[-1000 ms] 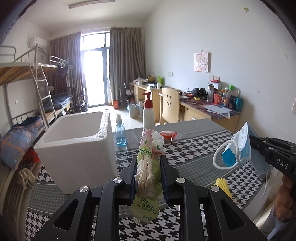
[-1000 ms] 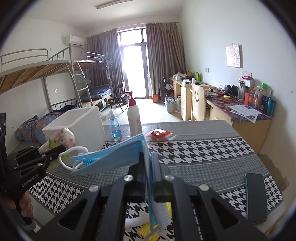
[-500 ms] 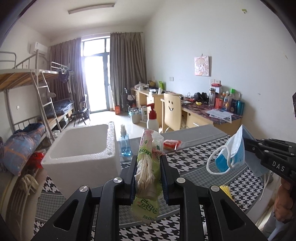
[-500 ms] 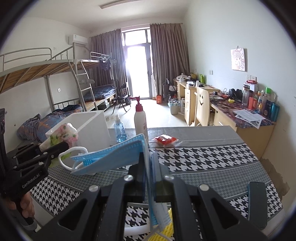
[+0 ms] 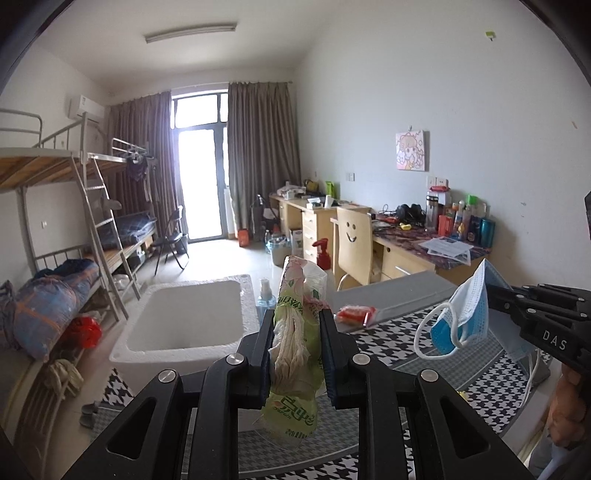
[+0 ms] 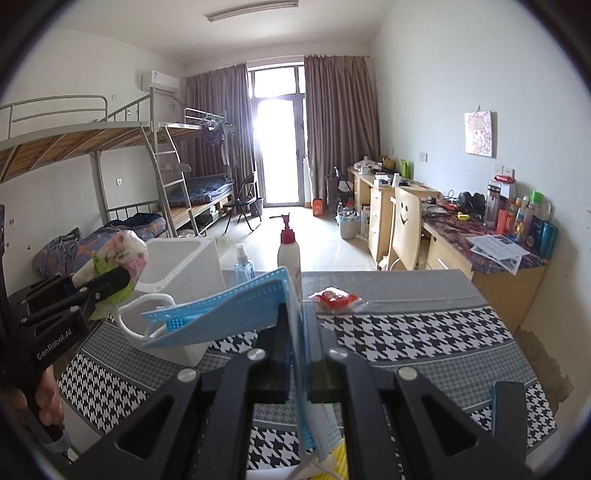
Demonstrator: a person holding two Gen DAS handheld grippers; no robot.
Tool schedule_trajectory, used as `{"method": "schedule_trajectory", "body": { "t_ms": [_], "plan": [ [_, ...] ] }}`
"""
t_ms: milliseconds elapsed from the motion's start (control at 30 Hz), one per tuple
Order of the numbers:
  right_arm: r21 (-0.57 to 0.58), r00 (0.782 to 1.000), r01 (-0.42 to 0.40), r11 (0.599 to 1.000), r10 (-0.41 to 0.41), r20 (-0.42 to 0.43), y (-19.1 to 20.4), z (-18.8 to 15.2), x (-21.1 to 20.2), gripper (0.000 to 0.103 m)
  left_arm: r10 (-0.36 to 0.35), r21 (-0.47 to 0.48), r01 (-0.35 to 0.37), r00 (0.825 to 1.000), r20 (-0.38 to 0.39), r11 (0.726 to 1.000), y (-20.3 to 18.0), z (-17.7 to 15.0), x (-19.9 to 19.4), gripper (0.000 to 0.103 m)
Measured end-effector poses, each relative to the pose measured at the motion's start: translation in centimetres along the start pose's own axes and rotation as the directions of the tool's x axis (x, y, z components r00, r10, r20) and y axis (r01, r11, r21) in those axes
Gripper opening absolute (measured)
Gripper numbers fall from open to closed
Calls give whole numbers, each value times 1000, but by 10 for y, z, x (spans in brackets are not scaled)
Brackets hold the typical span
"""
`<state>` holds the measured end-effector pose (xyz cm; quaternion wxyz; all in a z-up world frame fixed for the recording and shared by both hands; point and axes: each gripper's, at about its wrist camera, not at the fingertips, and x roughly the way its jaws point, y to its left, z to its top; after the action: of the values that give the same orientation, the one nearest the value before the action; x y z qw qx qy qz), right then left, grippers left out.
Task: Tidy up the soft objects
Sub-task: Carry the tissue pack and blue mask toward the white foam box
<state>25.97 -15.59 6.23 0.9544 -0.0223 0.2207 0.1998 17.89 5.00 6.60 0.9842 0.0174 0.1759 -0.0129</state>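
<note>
Left wrist view: a green-printed plastic packet of pale cloth (image 5: 295,354) is clamped in the left tool (image 5: 296,354) and a blue pleated face mask (image 5: 463,314) is pinched in the fully closed right tool (image 6: 297,354), both best carried above the white foam box (image 5: 184,325) before release.

I'm facing down a long dorm room with white walls (image 5: 424,92) and a pale tiled floor (image 6: 295,240). At the far end a glass balcony door (image 6: 279,151) glares bright between brown curtains (image 6: 341,125). Metal bunk beds (image 6: 110,147) with a ladder (image 5: 105,229) line the left wall under an air conditioner (image 6: 160,81). Wooden desks (image 5: 424,254) run along the right, with a smiley-face chair (image 6: 406,229) and a cartoon picture (image 5: 410,150) above. A tube light (image 5: 190,32) sits on the ceiling.
</note>
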Motion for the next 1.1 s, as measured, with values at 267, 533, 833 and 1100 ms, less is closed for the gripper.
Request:
{"method": "schedule_trajectory", "body": {
  "t_ms": [267, 533, 833, 1100],
  "plan": [
    [5, 1000, -8, 1000, 8, 18, 6, 15, 7, 8, 19, -12, -19, 1000, 17, 1000, 9, 10, 0, 24],
    [7, 999, -33, 999, 33, 9, 11, 23, 15, 8, 49, -6, -49, 999, 15, 999, 15, 17, 7, 24],
    [-11, 999, -36, 999, 37, 9, 20, 34, 23, 8, 63, -39, -63, 998, 8, 997, 31, 29, 15, 24],
    [-34, 999, -48, 998, 48, 19, 30, 48, 33, 8, 96, -44, -96, 995, -1, 994, 40, 35, 24, 24]
  ]
}}
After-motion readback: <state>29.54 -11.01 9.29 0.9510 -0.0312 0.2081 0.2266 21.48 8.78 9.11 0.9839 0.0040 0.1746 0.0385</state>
